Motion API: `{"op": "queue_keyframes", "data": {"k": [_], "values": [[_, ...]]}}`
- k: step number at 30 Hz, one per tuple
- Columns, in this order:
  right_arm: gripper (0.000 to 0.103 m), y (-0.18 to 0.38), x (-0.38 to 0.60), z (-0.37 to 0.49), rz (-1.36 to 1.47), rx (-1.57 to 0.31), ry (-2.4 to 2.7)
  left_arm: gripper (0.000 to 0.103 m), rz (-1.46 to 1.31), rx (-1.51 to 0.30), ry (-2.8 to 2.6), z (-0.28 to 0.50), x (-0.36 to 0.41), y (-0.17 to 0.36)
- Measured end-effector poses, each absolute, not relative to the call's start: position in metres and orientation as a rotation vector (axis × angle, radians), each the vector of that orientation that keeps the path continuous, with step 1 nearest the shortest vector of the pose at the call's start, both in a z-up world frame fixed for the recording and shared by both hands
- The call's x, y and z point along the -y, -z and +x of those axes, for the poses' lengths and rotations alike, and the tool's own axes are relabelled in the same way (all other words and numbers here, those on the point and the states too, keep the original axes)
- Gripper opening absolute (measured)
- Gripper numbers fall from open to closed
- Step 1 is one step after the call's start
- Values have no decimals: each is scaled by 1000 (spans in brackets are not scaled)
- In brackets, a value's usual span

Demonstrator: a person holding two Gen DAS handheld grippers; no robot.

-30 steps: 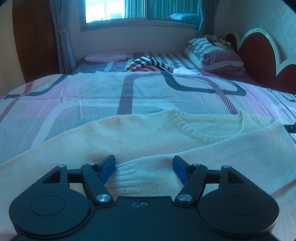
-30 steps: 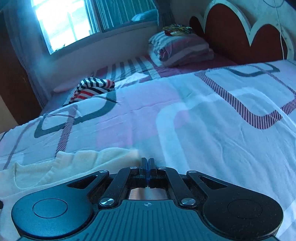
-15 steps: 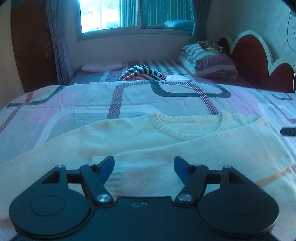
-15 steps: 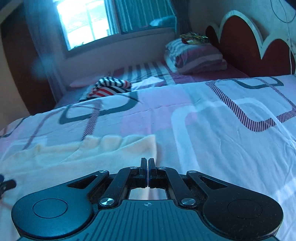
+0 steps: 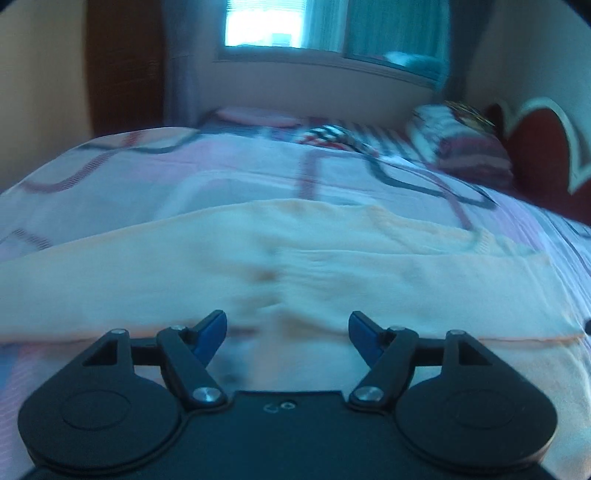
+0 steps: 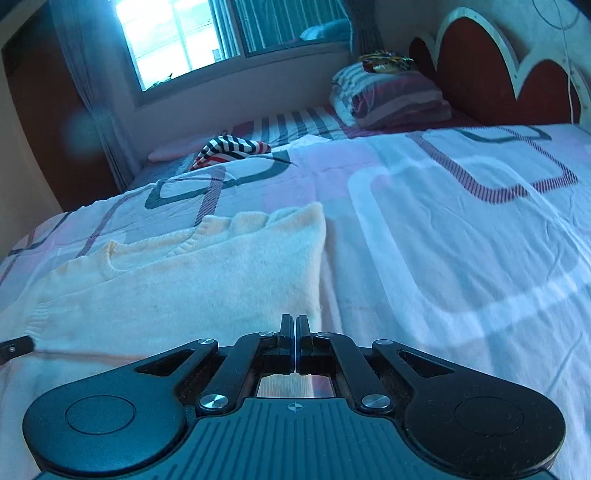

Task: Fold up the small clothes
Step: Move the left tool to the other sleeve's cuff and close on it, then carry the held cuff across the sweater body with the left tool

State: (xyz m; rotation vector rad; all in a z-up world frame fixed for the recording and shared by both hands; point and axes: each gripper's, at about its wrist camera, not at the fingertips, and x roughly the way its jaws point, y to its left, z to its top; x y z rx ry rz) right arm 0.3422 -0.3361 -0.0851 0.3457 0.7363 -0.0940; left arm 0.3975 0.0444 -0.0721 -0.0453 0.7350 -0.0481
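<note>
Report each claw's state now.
Left claw: open, over the cream sweater, gripping nothing.
Right claw: shut; whether it pinches the sweater cannot be told.

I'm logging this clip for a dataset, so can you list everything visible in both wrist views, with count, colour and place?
Sweater: one, cream knit, lying flat on the near part of the bed, partly folded.
Bedspread: one, white and pink with dark line pattern, covering the bed.
Striped garment: one, black, white and red, bunched at the far end of the bed.
Pillows: a striped stack, by the headboard.
Headboard: one, dark red with pale scalloped edge, far right.
Window: one, bright, with curtains, on the far wall.
Left gripper: black with blue pads, open over the sweater's near edge.
Right gripper: black, fingers together at the sweater's right corner; any fabric between them is hidden.
</note>
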Motion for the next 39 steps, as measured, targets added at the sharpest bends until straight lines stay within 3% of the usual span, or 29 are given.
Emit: {"op": "queue_keyframes", "data": {"k": [7,10,18,21,22,23,25,30,34,39], "values": [[0,80,334,330,392,-741,107,65,-291,-731,-294,356,-184,68],[0,77,325,335,396,-744,94,57,-476,-712,-386,345,-239,71],[0,71,294,351,363,-749,70,56,-746,-600,-433,347,-304,80],[0,69,288,353,356,-751,78,42,-818,-564,-448,347,-317,85],[0,69,286,354,354,-751,79,32,-835,-555,-451,348,-321,87],[0,68,284,355,351,-752,80,15,-837,-556,-456,350,-325,88],[0,68,282,356,343,-755,85,2,-833,-571,-462,355,-332,91],[0,69,278,359,343,-757,93,2,-751,-410,-436,357,-333,65],[0,71,278,362,354,-760,95,3,-746,-601,-491,385,-342,84],[0,71,284,358,371,-751,100,2,-692,-548,-470,388,-328,64]]}}
